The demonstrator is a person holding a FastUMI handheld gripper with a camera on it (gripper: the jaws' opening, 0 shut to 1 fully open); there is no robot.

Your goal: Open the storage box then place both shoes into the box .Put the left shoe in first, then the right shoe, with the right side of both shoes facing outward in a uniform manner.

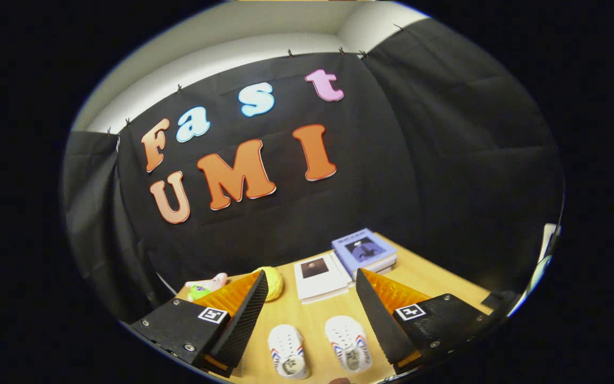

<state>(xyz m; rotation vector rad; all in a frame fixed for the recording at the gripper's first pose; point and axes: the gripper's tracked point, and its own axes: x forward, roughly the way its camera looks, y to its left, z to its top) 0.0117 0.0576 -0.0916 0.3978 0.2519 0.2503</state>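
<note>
The gripper (311,290) holds its fingers spread wide apart, grasping nothing, above a light wooden table (435,277). Two small white perforated clogs with red and blue side stripes, one (288,358) beside the other (348,350), lie on the table between the fingers. Beyond them rest a white book (317,275) and a blue-covered book (363,249), whose cover writing is too small to read.

on the table (435,272), two shoes (317,352) lie side by side between the spread, empty fingers of my gripper (309,309). beyond them sit two books (339,266), the right one further back. left of the books lies a round object (272,281), and left of that a toy (205,285).
</note>
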